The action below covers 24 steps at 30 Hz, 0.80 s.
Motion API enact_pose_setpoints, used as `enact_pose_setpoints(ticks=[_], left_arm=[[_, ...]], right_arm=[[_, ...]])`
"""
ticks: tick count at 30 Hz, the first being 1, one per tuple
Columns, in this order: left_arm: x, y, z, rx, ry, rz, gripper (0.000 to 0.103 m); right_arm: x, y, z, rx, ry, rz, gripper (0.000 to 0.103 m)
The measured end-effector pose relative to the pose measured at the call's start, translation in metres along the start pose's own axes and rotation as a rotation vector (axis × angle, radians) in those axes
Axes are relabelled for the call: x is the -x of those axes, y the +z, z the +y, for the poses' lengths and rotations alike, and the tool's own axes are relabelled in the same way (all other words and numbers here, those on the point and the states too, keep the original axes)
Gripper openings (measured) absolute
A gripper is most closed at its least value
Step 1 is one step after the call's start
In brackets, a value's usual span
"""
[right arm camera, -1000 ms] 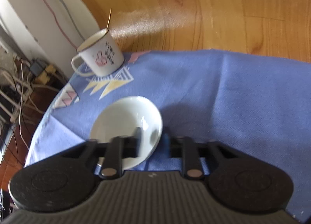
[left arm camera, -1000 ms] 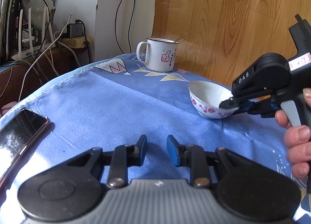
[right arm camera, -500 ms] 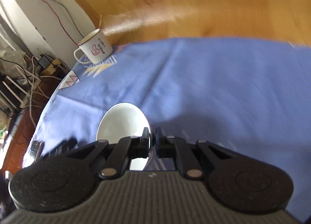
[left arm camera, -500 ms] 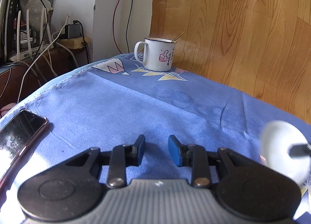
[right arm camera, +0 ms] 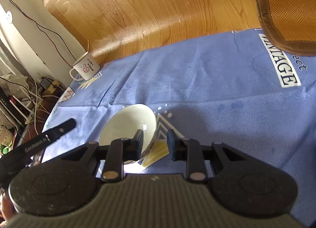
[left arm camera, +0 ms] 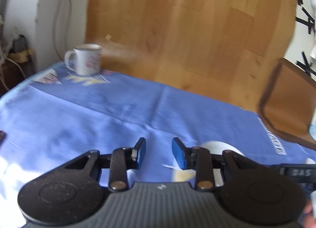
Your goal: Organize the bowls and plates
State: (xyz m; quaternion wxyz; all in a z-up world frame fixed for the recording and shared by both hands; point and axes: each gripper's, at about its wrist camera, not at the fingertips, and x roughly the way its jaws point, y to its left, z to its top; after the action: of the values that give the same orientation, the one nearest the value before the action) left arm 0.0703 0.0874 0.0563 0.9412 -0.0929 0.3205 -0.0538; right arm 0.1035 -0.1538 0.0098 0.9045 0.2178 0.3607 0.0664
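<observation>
Looking along my right tool [right arm camera: 154, 143], I see its jaws parted, having just been opening, with the rim of the white bowl [right arm camera: 128, 127] standing between them; the left finger [right arm camera: 138, 141] sits inside the bowl while the right one is outside, and there is a gap at the wall, so the bowl is released rather than gripped. The bowl rests upright on the blue cloth [right arm camera: 217, 89] that covers the desk, its near edge over a yellow and white triangle print. My left tool [left arm camera: 159, 153] is also unclenched, with only cloth showing between its blue pads [left arm camera: 141, 152]; that view is blurred. In it the bowl [left arm camera: 219, 147] peeks out just behind the right finger, low on the right, and the body of my right tool [left arm camera: 296, 172] crosses the lower right corner. From the right wrist, the tip of my left tool [right arm camera: 59, 129] reaches in from the left, near the bowl but apart from it. A white enamel mug [right arm camera: 85, 68] with a spoon in it stands at the far left edge of the desk, well apart from the bowl. A woven brown mat [right arm camera: 286, 10] overlaps the far right corner of the cloth, beside the printed word VINTAGE [right arm camera: 280, 60]. Wooden flooring [right arm camera: 158, 10] lies beyond.
</observation>
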Motion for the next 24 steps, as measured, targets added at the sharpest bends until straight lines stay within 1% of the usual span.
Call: enact_pose_setpoints(ticks=[2, 5, 7, 9, 11, 14, 15, 16, 17, 18, 19, 21, 24], left_arm=[[-0.008, 0.003, -0.007, 0.024, -0.043, 0.052, 0.029], [-0.013, 0.002, -0.019, 0.02, -0.082, 0.095, 0.029], [-0.016, -0.001, -0.027, 0.003, -0.081, 0.113, 0.027], [-0.021, -0.006, -0.031, -0.003, -0.061, 0.128, 0.026], [-0.025, -0.01, -0.031, 0.013, -0.039, 0.144, 0.026], [-0.034, -0.015, -0.026, 0.055, -0.034, 0.173, 0.026], [-0.036, -0.016, -0.026, 0.063, -0.038, 0.179, 0.02], [-0.037, -0.017, -0.025, 0.064, -0.057, 0.175, 0.012], [-0.036, -0.017, -0.027, 0.061, -0.076, 0.174, 0.009], [-0.033, -0.017, -0.03, 0.052, -0.064, 0.168, 0.009], [-0.032, -0.017, -0.034, 0.04, -0.052, 0.159, 0.009], [-0.024, -0.014, -0.039, 0.033, -0.054, 0.133, 0.008], [-0.016, -0.007, -0.047, 0.036, -0.085, 0.109, 0.008]], right_arm=[[0.001, 0.0, 0.001, -0.005, 0.01, -0.013, 0.03], [0.011, 0.001, -0.001, 0.012, 0.0, -0.05, 0.03], [0.014, 0.002, -0.002, 0.022, -0.002, -0.065, 0.03], [0.012, 0.004, -0.003, 0.022, 0.002, -0.06, 0.03], [0.008, 0.004, -0.004, 0.02, 0.006, -0.047, 0.03], [-0.001, 0.002, -0.003, 0.014, 0.012, -0.024, 0.027], [-0.005, 0.001, -0.002, 0.013, 0.008, -0.019, 0.023], [-0.007, 0.0, -0.002, 0.013, 0.009, -0.017, 0.015], [-0.01, 0.0, -0.002, 0.009, 0.015, -0.014, 0.011], [-0.009, 0.0, -0.001, 0.006, 0.006, -0.015, 0.009], [-0.007, -0.001, 0.001, 0.01, -0.002, -0.021, 0.008], [0.001, -0.001, 0.005, 0.037, -0.006, -0.048, 0.008], [0.016, 0.001, 0.005, 0.053, -0.012, -0.094, 0.008]])
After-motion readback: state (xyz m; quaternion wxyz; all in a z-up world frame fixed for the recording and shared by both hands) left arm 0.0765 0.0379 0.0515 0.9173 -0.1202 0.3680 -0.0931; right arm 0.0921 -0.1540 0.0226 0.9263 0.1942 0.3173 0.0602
